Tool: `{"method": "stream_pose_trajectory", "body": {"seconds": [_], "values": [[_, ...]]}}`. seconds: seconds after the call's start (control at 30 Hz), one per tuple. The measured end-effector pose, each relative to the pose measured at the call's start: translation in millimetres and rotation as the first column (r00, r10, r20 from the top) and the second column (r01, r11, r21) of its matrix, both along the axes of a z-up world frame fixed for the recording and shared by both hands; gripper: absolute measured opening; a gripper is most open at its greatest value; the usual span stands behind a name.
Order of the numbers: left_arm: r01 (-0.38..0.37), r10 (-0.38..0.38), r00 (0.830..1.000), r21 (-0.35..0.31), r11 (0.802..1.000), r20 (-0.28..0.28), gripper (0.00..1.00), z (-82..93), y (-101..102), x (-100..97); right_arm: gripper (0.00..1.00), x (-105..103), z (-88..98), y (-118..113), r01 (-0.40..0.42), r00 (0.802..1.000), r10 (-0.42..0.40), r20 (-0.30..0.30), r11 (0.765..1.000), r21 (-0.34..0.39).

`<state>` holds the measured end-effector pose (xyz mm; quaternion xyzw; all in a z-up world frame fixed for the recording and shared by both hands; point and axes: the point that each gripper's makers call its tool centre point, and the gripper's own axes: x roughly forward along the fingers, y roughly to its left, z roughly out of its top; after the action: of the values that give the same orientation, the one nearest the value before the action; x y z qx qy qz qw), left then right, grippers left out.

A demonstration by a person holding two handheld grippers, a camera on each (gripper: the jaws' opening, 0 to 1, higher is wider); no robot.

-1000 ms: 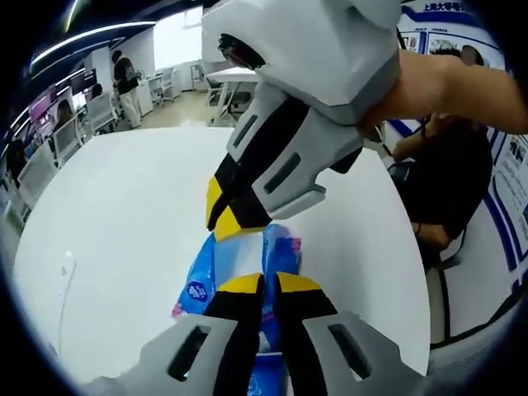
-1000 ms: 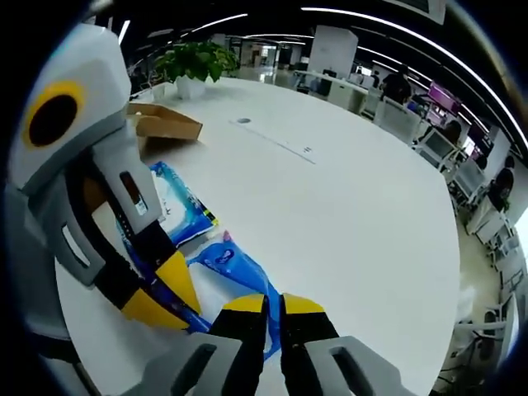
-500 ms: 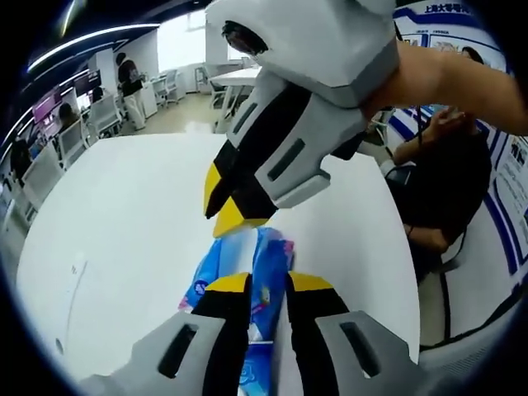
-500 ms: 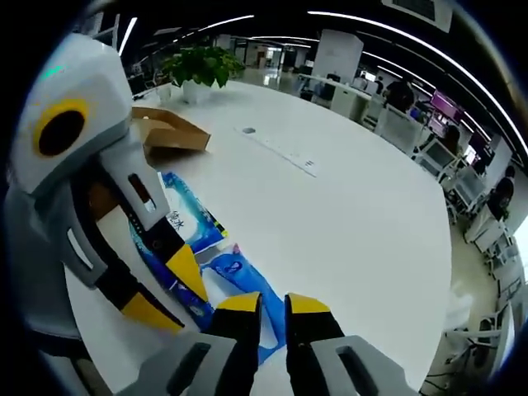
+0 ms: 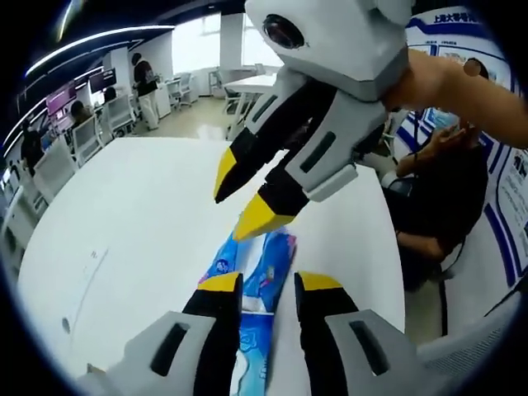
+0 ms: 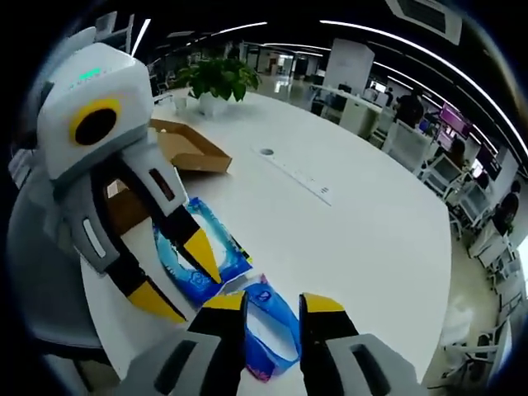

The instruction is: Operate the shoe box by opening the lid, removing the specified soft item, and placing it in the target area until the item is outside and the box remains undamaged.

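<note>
On the round white table (image 6: pixel 363 223) lie two soft blue plastic tissue packs. The flatter blue pack with a white label (image 6: pixel 202 252) lies beside the open brown cardboard shoe box (image 6: pixel 177 153), outside it. What the box holds cannot be made out; the left gripper (image 6: pixel 177 276) hides much of its inside. The smaller blue pack with pink edging (image 6: pixel 268 330) lies on the table well clear of the box, between the spread yellow-tipped jaws of the right gripper (image 6: pixel 272 304); the jaws stand parted on either side of it and I cannot tell whether they touch it.

In the left gripper view, the left gripper (image 5: pixel 270 285) has its jaws apart over the blue pack (image 5: pixel 266 276), gripping nothing. The right gripper (image 5: pixel 247 198) hangs above it, tips parted and empty. A green potted plant (image 6: pixel 216 80) stands at the table's far edge.
</note>
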<state>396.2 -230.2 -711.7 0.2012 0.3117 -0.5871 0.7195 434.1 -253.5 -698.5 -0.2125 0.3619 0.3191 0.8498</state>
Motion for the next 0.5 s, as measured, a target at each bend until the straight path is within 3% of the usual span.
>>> {"method": "stream_pose_trajectory", "body": {"seconds": [0.3,0.5], "values": [[-0.053,0.053,0.999,-0.045,0.998,0.003,0.35,26.0,47,5.7,0.3,-8,19.0,33,-0.054,0.999,0.054,-0.001,0.998,0.017],[-0.094,0.094,0.996,-0.053,0.994,0.007,0.38,33.5,84,11.3,0.33,-13,31.0,64,-0.102,0.995,0.101,0.008,0.993,0.054]]}}
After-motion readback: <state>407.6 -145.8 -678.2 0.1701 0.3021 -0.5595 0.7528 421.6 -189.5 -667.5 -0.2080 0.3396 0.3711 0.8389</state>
